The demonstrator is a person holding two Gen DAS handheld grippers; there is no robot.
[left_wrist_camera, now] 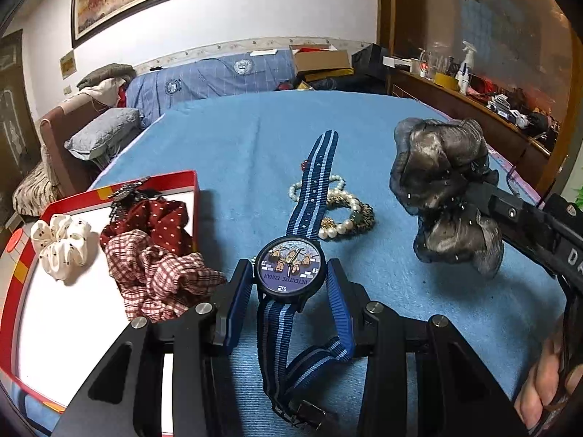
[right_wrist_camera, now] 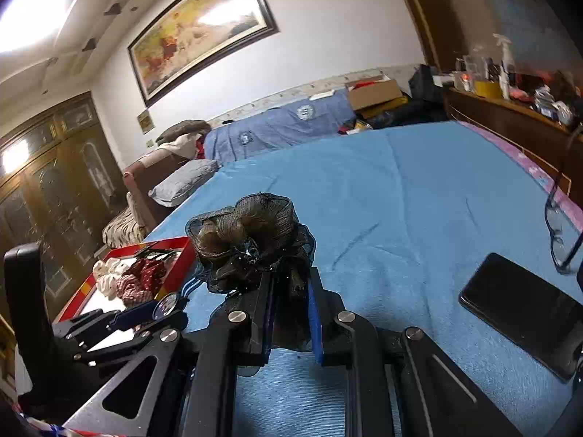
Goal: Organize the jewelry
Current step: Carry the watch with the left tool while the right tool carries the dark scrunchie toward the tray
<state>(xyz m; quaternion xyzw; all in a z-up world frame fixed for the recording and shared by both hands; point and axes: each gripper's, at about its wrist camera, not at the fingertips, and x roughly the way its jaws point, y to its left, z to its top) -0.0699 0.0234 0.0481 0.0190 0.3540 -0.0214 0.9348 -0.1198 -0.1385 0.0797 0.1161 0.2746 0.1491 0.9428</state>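
My left gripper (left_wrist_camera: 289, 287) is shut on a watch (left_wrist_camera: 289, 267) with a purple cartoon dial, its blue pads pressed on both sides of the case. The blue striped strap (left_wrist_camera: 313, 185) runs away from me and loops below the jaws. My right gripper (right_wrist_camera: 289, 291) is shut on a dark grey mesh hair scrunchie (right_wrist_camera: 251, 240), held above the blue bedspread; the scrunchie (left_wrist_camera: 448, 196) shows at the right in the left wrist view. A red box (left_wrist_camera: 193, 196) with a white floor lies at the left and holds white, red dotted and red checked scrunchies. Pearl bracelets (left_wrist_camera: 342, 215) lie behind the watch.
A black phone (right_wrist_camera: 524, 309) and blue-framed glasses (right_wrist_camera: 557, 225) lie on the bedspread (right_wrist_camera: 400, 200) at the right. A grey pillow (left_wrist_camera: 104, 133) and a sofa stand past the left edge. A cluttered wooden shelf (left_wrist_camera: 473, 94) runs along the right side.
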